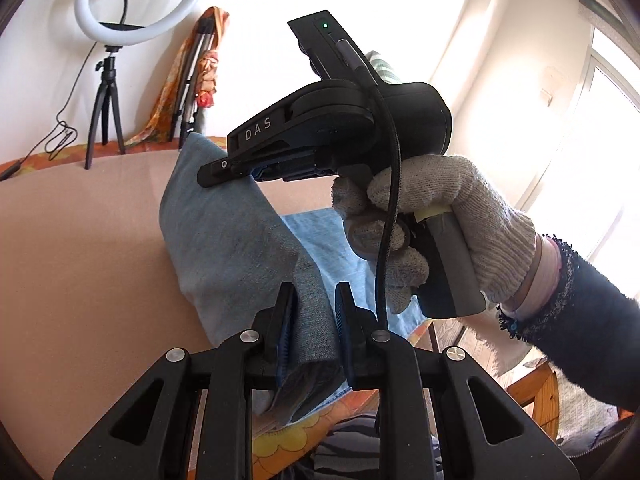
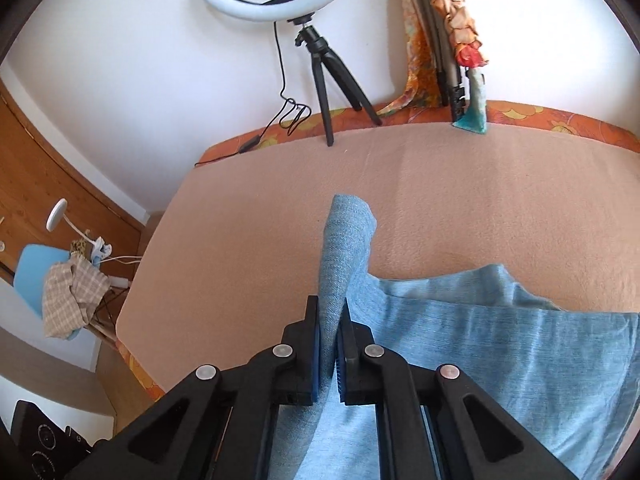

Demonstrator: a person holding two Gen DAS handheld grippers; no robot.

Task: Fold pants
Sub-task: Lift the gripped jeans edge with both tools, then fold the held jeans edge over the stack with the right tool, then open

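Above table (image 2: 460, 184): two tools (image 1: 316, 312) (image 2: 334, 344) pinching one pants (image 2: 480, 344).

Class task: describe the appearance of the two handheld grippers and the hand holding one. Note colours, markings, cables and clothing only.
Both the left gripper and the right gripper are matte black with blue pads and silver rivets. One bears "DAS", a green light and a braided cable. The hand wears a cream knit glove and dark sleeve.
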